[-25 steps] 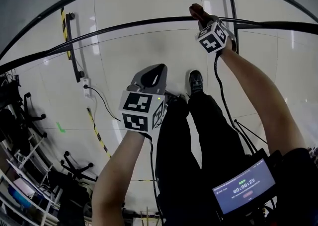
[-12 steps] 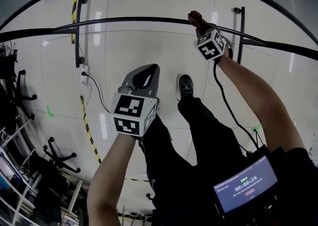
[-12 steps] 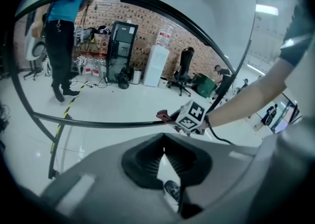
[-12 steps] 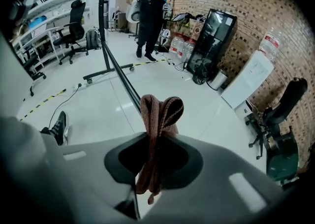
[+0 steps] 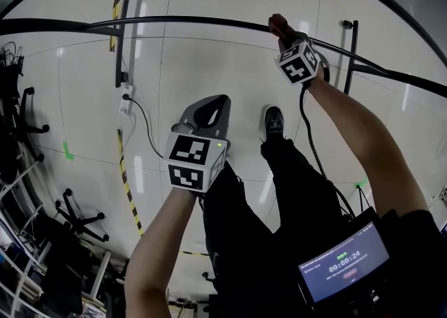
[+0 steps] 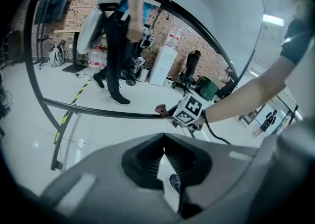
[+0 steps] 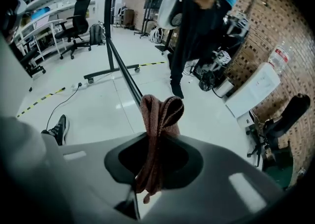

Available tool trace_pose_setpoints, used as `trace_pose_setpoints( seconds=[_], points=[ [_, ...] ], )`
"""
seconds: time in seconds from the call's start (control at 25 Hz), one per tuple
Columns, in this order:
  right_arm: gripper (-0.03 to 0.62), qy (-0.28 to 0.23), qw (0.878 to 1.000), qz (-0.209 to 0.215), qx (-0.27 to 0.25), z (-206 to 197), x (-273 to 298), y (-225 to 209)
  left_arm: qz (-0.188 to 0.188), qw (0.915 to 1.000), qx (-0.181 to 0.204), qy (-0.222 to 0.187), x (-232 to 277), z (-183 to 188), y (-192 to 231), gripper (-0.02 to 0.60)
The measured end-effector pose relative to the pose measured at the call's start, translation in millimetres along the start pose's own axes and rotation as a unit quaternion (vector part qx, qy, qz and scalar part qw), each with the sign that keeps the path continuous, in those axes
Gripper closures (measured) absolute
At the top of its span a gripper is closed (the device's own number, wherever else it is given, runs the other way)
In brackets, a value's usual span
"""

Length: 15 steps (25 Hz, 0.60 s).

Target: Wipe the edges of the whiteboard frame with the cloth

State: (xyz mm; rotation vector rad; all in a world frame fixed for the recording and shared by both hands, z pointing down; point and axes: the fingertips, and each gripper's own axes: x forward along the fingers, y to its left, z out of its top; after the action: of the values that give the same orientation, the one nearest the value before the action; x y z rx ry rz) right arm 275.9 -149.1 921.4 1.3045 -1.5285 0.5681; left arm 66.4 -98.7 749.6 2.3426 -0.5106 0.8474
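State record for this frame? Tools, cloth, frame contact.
right tool: shut on cloth
cloth: folded, reddish-brown, tip on the top bar of the whiteboard frame
left tool: shut, empty, held clear of the frame
beyond frame: a person walking

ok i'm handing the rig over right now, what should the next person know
Right gripper: jaws shut on the reddish cloth, which sits at the top rail of the whiteboard frame.
Left gripper: jaws shut, empty, held clear of the frame.
Done: cloth is on the rail; how much is wiped cannot be told.
Left: run the cloth along the frame's edges.
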Motion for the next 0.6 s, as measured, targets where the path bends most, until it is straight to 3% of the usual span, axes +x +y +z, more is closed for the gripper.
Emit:
trace_pose_setpoints(
  seconds=[0.6],
  points=[
    [0.536,0.001,0.999,0.02,-0.039,104,22,57,0.029,0.9979,-0.048,-0.032,-58,-10,93,0.577]
  ],
)
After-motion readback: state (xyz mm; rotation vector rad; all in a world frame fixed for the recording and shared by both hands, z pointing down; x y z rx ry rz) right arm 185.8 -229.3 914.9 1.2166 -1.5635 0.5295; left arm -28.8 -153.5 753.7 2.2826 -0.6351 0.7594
